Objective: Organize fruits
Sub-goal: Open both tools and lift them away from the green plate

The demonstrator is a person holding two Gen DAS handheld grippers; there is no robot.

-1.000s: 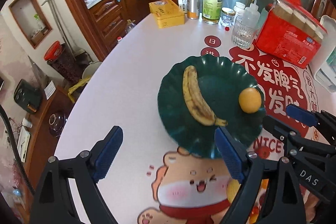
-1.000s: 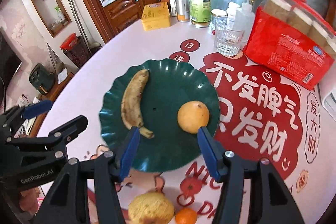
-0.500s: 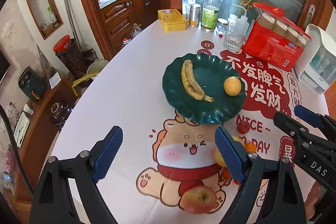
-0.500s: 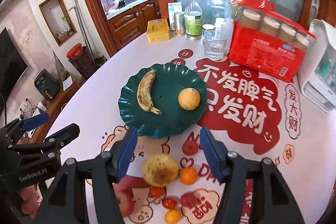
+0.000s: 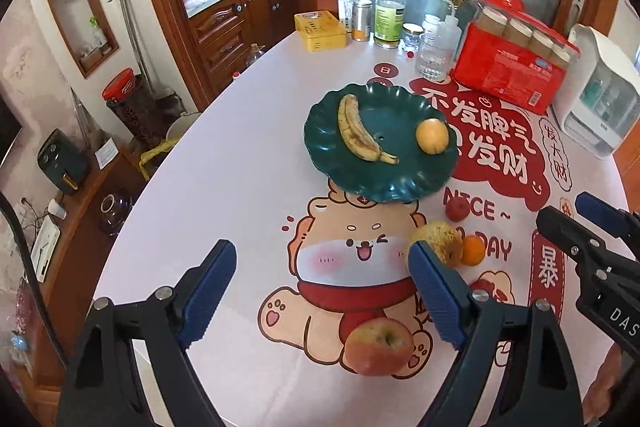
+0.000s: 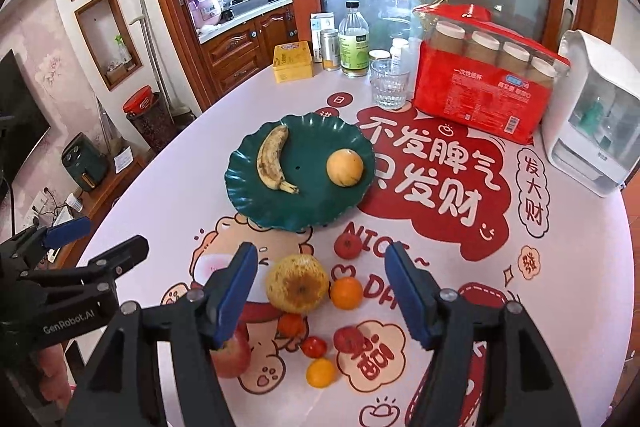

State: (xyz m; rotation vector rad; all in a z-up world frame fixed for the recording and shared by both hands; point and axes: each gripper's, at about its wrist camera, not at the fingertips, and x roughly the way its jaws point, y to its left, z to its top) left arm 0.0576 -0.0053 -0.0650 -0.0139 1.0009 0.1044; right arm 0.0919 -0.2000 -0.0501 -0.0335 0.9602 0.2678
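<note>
We hold a black two-finger gripper with blue ribbed pads in each hand. Our left gripper points steeply downward, its jaws spread wide with nothing between the pads. Our right gripper also tilts steeply downward; its jaws are opening, and nothing is pressed between its blue pads. From the left camera, our right gripper appears at the right edge, a fingertip of the hand holding it just visible beneath. From the right camera, our left gripper appears at the left edge, held by a hand partly visible under it.
</note>
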